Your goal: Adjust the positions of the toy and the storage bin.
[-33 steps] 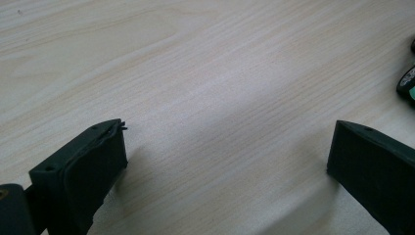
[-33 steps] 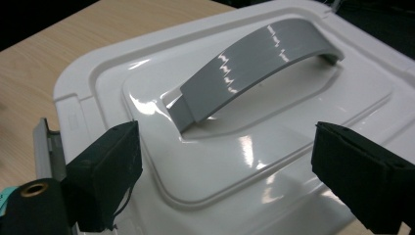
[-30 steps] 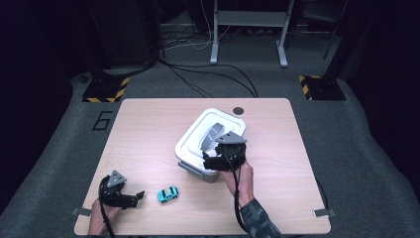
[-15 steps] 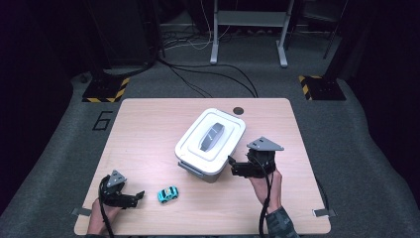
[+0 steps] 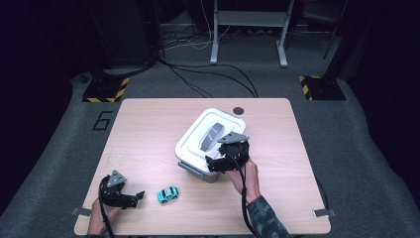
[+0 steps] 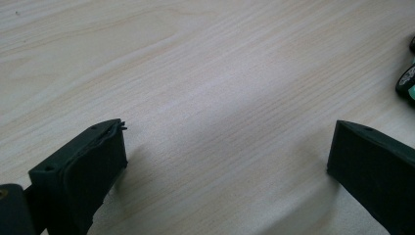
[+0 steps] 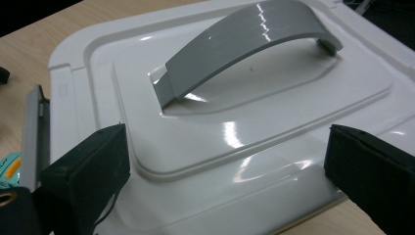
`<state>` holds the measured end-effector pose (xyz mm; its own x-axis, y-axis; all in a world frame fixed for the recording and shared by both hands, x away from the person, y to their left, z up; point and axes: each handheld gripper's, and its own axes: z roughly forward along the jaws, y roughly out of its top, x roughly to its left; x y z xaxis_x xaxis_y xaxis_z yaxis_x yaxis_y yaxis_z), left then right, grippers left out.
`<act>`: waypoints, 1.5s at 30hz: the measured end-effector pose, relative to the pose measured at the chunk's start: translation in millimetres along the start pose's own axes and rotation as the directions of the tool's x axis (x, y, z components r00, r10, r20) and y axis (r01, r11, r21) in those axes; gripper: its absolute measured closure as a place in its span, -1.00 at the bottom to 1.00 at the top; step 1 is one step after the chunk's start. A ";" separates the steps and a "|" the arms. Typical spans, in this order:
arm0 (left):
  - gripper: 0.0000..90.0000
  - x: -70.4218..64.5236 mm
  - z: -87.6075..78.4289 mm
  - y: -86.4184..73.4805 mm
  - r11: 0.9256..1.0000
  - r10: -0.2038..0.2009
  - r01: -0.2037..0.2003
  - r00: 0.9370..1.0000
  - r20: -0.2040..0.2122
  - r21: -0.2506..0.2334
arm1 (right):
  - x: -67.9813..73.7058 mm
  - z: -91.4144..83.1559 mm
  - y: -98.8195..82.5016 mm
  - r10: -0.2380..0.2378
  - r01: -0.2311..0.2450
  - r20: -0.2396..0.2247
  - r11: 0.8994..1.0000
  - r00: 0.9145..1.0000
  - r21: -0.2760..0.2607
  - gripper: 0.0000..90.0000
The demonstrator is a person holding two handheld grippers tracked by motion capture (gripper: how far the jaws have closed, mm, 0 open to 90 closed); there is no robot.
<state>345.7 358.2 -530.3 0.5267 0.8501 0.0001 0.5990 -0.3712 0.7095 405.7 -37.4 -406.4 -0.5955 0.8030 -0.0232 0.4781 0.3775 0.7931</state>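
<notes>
A white lidded box with a grey arched handle stands at the middle of the wooden table. My right gripper hovers at the box's near right corner. In the right gripper view its jaws have just been opening and stand wide apart above the lid, touching nothing, with the handle ahead. A teal toy car lies near the front edge. My left gripper rests open just left of the car; the car shows at the right edge of its view.
A grey latch sits on the box's side. A small dark round disc lies at the table's far edge. Tape marks are stuck at the front corners. Cables and stand legs cover the floor beyond.
The right gripper swung out from over the box to its right, then came back to the box's near right corner with its jaws wider. The left gripper and the car stayed put.
</notes>
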 end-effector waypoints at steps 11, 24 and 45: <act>-0.99 0.0 0.0 -0.1 1.000 0.000 0.000 1.000 0.000 0.000 | 7.5 0.1 -1.5 -0.021 0.020 0.015 1.000 1.000 0.009 -0.99; -0.99 -0.1 0.1 0.0 1.000 0.001 -0.001 1.000 -0.001 -0.002 | 20.4 0.1 -5.5 -0.005 0.005 -0.040 1.000 0.999 0.013 -0.95; -0.99 1.9 1.8 1.4 1.000 0.019 -0.019 1.000 0.011 -0.005 | -29.8 -63.6 -37.5 0.098 -0.100 -0.020 0.987 0.995 -0.125 -1.00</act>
<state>348.6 358.7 -530.6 0.5446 0.8387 0.0062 0.5857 -0.3856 0.7130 364.4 -104.7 -396.7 -0.5584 0.8269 0.0669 0.4507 0.2347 0.8612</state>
